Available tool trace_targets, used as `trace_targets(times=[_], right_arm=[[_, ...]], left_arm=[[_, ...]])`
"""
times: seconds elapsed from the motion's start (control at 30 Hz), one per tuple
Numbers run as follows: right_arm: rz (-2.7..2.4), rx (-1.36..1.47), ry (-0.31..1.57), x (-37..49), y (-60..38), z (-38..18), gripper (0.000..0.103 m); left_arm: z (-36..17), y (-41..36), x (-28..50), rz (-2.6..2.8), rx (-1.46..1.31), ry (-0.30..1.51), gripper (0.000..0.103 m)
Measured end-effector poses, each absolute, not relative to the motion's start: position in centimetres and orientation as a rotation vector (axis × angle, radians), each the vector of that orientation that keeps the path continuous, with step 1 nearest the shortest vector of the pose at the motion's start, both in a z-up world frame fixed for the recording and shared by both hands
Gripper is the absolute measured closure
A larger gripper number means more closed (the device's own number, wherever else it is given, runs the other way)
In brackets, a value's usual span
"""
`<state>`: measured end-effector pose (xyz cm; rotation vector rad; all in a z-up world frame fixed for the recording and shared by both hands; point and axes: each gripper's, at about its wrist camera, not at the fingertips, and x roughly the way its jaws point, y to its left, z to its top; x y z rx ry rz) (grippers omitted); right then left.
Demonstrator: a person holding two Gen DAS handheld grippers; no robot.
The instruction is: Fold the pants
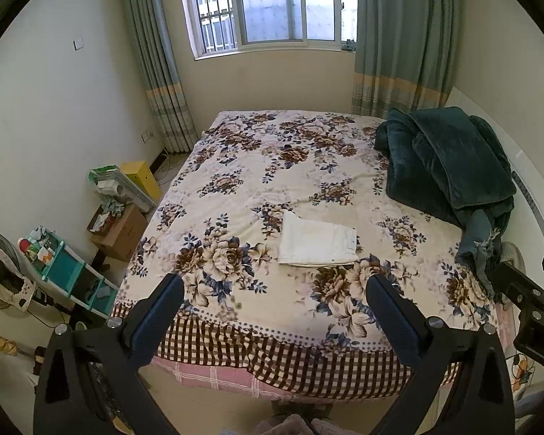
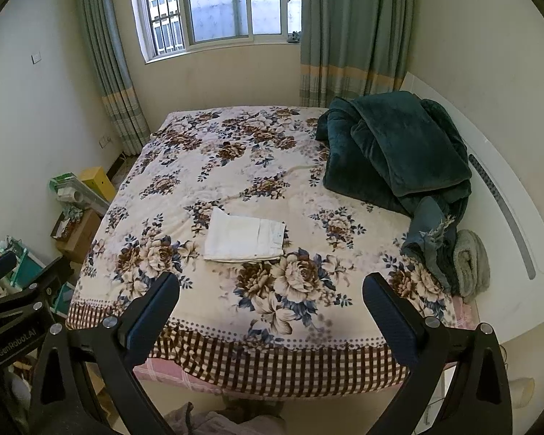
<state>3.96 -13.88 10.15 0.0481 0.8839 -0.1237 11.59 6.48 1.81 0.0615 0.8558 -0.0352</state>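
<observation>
White pants (image 1: 317, 241) lie folded in a flat rectangle on the floral bedspread (image 1: 235, 188), near the bed's front half. They also show in the right wrist view (image 2: 244, 239). My left gripper (image 1: 275, 286) is open and empty, held back above the bed's near edge, well short of the pants. My right gripper (image 2: 272, 284) is also open and empty, held back at the same edge. The right gripper's body shows at the right edge of the left wrist view (image 1: 533, 311), and the left gripper's body shows at the left edge of the right wrist view (image 2: 14, 308).
A dark green blanket (image 1: 449, 159) is heaped on the bed's far right, with a grey rolled cloth (image 2: 471, 264) beside it. Boxes (image 1: 119, 232), a teal shelf (image 1: 65, 272) and a fan (image 1: 3, 272) crowd the floor to the left. Window and curtains stand behind the bed.
</observation>
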Motion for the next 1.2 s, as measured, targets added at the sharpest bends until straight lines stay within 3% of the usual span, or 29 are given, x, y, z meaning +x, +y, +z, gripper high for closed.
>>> trace_targets(times=[1.2], right_arm=[[-0.123,0.039,0.887,3.69,-13.90,9.44,0.000]], left_arm=[[2.02,6.21,11.77,-0.042,0.069,0.854,0.000]])
